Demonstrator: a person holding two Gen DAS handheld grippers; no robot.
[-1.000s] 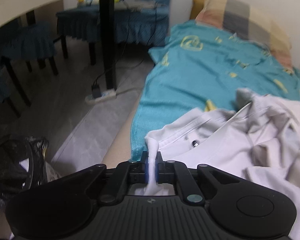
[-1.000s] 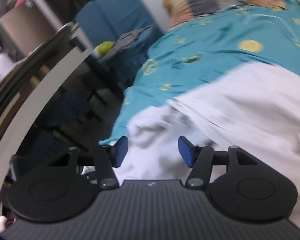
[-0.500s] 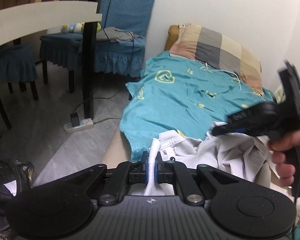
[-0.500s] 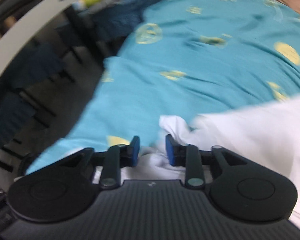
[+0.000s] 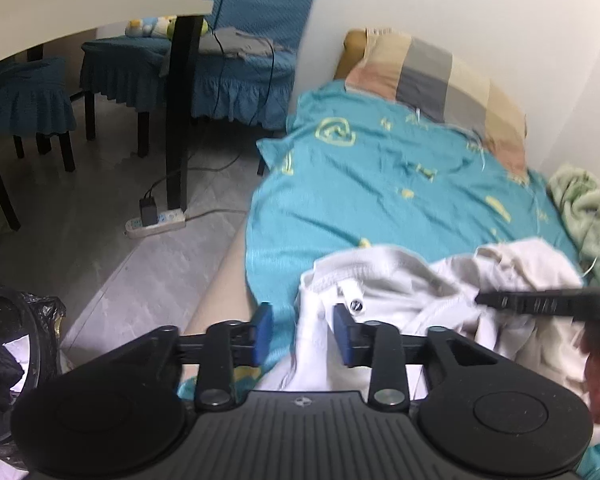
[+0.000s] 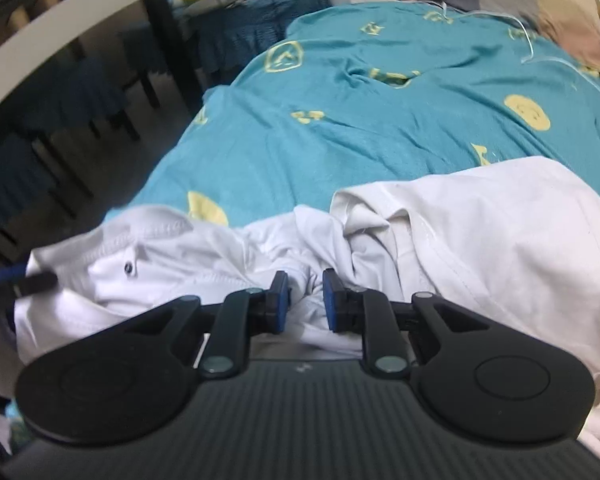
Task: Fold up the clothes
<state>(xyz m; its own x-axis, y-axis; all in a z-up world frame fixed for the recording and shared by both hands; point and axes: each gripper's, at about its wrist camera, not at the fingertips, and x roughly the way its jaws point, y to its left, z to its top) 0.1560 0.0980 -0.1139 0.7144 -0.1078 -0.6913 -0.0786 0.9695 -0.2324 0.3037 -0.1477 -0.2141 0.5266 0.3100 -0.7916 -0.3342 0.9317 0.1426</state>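
A crumpled white garment (image 5: 400, 280) with a metal snap (image 5: 356, 306) lies on the near end of a bed. My left gripper (image 5: 302, 332) hovers over its left edge, jaws opening; a strip of the cloth hangs loose between the blue pads, nearer the right one. In the right wrist view the same garment (image 6: 480, 220) fills the foreground. My right gripper (image 6: 306, 300) points down into its middle folds, jaws closing, with a bunch of white cloth pinched between the pads. The right gripper's finger (image 5: 500, 301) shows at the right of the left view.
A teal blanket (image 5: 380, 184) with yellow prints covers the bed, a plaid pillow (image 5: 440, 80) lies at its head and a green cloth (image 5: 588, 208) by the wall. On the floor to the left are a power strip (image 5: 156, 224), a table leg (image 5: 180, 112), blue-covered chairs (image 5: 236, 60) and a black bin bag (image 5: 12, 340).
The left jaws, earlier clamped on a white cloth edge, have spread apart. The right gripper has dropped onto the garment's folds and its jaws have narrowed around them.
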